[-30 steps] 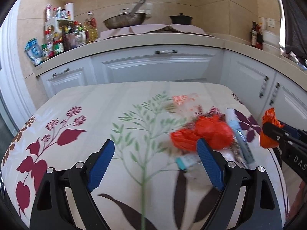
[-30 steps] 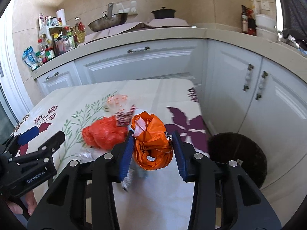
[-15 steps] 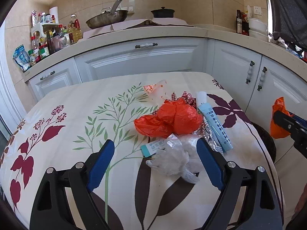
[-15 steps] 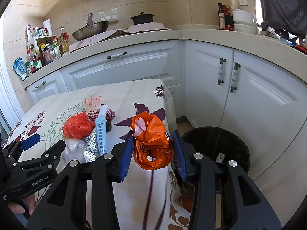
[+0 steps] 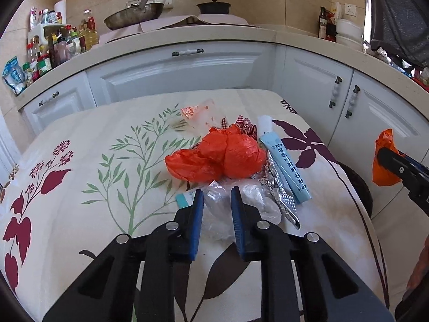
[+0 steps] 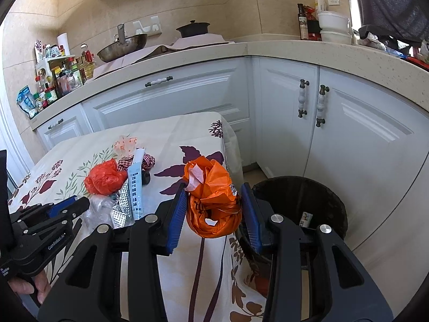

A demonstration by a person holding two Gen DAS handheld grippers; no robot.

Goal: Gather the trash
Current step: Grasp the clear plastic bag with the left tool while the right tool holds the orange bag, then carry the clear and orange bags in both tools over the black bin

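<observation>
A heap of trash lies on the flowered tablecloth (image 5: 107,134): a red-orange plastic bag (image 5: 217,158), a light blue tube (image 5: 284,161), a foil blister strip (image 5: 284,201) and a crumpled clear plastic bag (image 5: 257,201). My left gripper (image 5: 217,191) is closing on that clear bag, whose near part is pinched between the blue pads. My right gripper (image 6: 214,187) is shut on a crumpled orange bag (image 6: 211,201), held off the table's right edge beside a black trash bin (image 6: 321,196). The left gripper (image 6: 77,205) also shows at the heap in the right wrist view.
A checked cloth scrap (image 5: 241,123) and a clear red-dotted wrapper (image 5: 198,114) lie behind the heap. White cabinets (image 6: 348,134) stand close behind the bin. The counter holds a wok (image 5: 134,18), a black pot (image 5: 213,6) and several bottles (image 5: 53,45). A hand (image 6: 29,287) holds the left gripper.
The left jaws, wide open before, have closed around the clear plastic bag. The right gripper carried the orange bag rightward off the table toward the bin, then held still.
</observation>
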